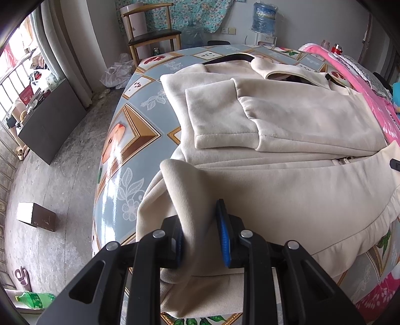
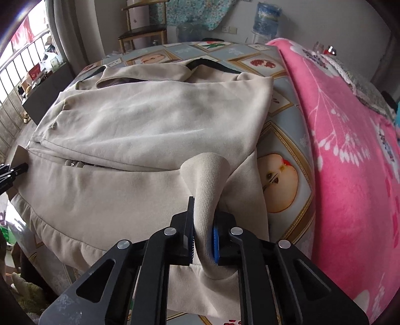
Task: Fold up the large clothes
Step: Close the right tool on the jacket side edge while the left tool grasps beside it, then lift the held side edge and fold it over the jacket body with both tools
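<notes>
Both grippers pinching the near hem of a cream fleece zip-up jacket [image 1: 275,120] spread centre-frame on the patterned vinyl tabletop [image 1: 130,140].
Left gripper [image 1: 200,235] and right gripper [image 2: 203,240] fingers clamp ribbed hem; uneven lifting could skew the fold, and the tucked sleeves may slide open.

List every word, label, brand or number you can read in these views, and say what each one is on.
Nothing here is legible.
Blue water jug on the dispenser: label print blurred.
Green plastic bottle on the floor: label too small to read.
Red box by the window: pale marks, unreadable.
Pink floral blanket: dark marks, too blurred to tell if they are text.
Beige jacket: no print visible.
</notes>
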